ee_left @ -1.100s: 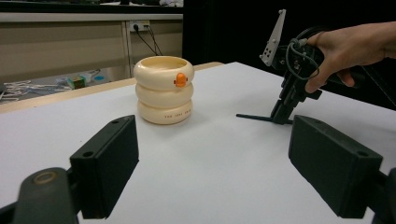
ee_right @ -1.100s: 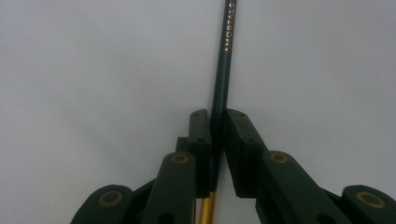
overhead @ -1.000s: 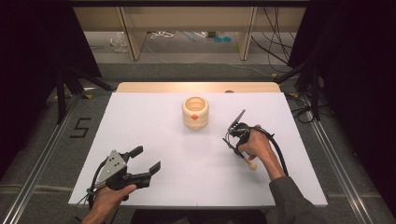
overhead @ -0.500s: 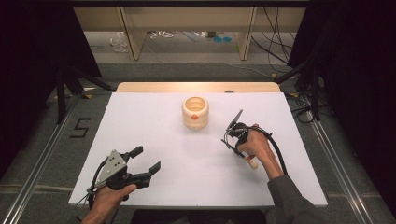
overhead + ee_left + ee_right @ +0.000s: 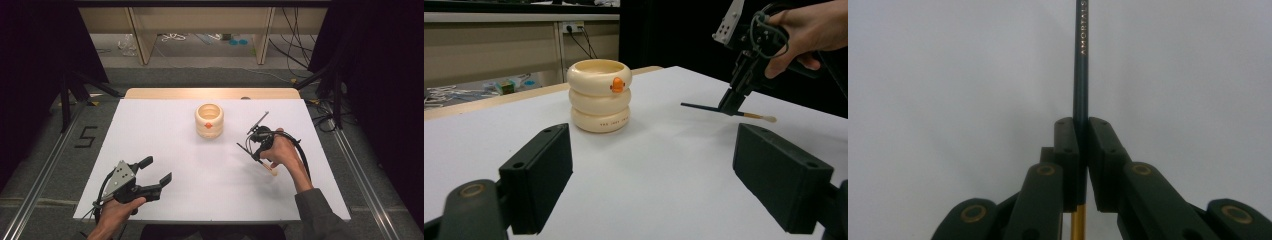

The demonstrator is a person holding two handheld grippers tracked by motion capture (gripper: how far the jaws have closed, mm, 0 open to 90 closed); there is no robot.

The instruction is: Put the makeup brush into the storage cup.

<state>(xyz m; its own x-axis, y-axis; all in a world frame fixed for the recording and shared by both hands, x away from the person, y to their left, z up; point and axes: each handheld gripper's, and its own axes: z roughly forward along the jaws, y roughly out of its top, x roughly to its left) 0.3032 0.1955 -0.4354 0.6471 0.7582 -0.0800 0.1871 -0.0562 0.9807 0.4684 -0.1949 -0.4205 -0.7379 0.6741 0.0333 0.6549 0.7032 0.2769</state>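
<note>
A cream ringed cup with a small orange mark stands upright at the back middle of the white table; it also appears as the cup in the left gripper view. My right gripper hovers to its right, pointing down, shut on a dark pencil with a gold ferrule. The pencil hangs level just above the table in that gripper. The pads pinch its shaft. At the front left my left gripper is open with nothing in it, its jaws wide apart and aimed at the cup.
A wooden strip runs along the table's far edge. Beyond it are table legs and loose cables on the floor. A cable trails from the right gripper along the forearm. Dark curtains flank both sides.
My right gripper has risen slightly, carrying the pencil with it. The left gripper and the cup have stayed where they were.
</note>
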